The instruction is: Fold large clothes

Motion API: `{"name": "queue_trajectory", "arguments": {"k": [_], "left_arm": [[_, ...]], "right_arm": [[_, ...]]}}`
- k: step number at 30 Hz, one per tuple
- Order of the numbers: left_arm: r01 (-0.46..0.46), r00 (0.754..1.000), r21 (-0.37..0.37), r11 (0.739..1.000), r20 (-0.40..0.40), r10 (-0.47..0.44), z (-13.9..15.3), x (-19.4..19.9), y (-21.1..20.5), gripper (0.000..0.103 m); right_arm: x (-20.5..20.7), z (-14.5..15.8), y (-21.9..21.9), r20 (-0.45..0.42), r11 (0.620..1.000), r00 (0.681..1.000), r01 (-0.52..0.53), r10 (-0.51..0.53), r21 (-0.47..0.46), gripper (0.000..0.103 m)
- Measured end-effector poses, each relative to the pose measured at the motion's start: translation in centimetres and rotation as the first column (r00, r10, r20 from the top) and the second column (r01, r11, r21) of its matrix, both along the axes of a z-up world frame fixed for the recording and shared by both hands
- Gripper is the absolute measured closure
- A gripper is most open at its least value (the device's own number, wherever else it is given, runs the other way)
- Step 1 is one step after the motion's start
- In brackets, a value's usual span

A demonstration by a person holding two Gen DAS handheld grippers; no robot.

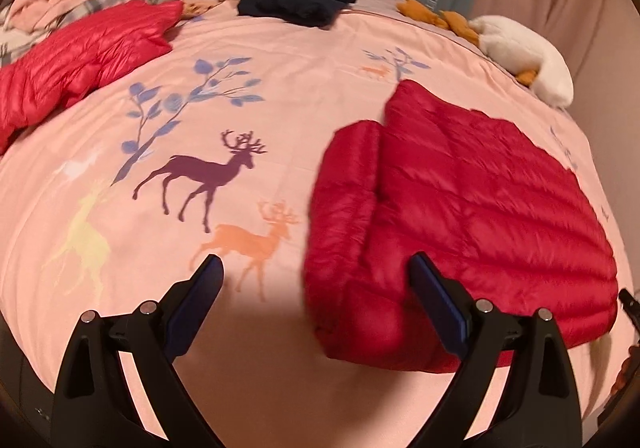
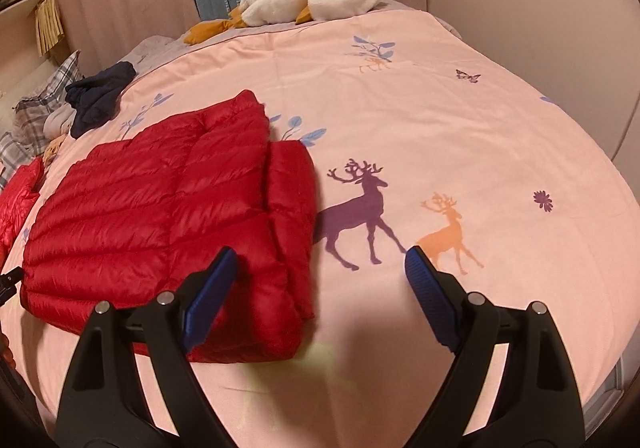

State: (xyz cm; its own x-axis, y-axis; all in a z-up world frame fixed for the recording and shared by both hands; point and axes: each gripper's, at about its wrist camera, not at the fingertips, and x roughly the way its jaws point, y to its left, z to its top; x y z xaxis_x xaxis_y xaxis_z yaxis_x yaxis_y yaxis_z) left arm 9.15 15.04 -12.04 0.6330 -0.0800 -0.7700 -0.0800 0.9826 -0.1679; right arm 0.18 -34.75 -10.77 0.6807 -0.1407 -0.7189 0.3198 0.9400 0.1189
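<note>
Both grippers wide and empty over the bed's near edge.

The left gripper [image 1: 316, 268] and right gripper [image 2: 320, 260] flank the folded red down jacket [image 1: 460, 216], its long axis running toward the bed's [image 1: 280, 68] far edge; neither looks nearer.

Red quilted down jacket [image 2: 160, 216] folded flat on pink bedspread [image 2: 440, 128], sleeve tucked over.
</note>
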Motion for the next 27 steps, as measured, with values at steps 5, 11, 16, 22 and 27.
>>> {"name": "queue_trajectory", "arguments": {"k": [5, 11, 16, 22, 27], "left_arm": [[-0.01, 1.0, -0.016, 1.0, 0.002, 0.01, 0.2, 0.4, 0.8, 0.008], [0.018, 1.0, -0.055, 0.998, 0.0, -0.018, 0.4, 1.2, 0.4, 0.008], [0.088, 0.996, -0.159, 0.983, -0.018, -0.092, 0.0, 2.3, -0.5, 0.008], [0.143, 0.986, -0.259, 0.955, -0.048, -0.16, -1.0, 3.6, -1.4, 0.003], [0.157, 0.982, -0.272, 0.949, -0.063, -0.18, -1.6, 4.5, -1.9, 0.002]], "right_arm": [[0.5, 0.4, -0.4, 0.007, 1.0, 1.0, 0.0, 0.0, 0.02, 0.013], [1.6, 0.7, -1.6, 0.038, 0.99, 0.999, -0.021, 0.016, 0.136, 0.007], [2.9, -0.2, -2.6, 0.045, 0.952, 0.998, -0.064, 0.053, 0.298, 0.003], [4.0, -2.1, -3.3, 0.029, 0.897, 0.998, -0.069, 0.062, 0.436, 0.003], [4.9, -3.1, -3.0, 0.003, 0.87, 0.995, -0.089, 0.1, 0.484, 0.003]]}}
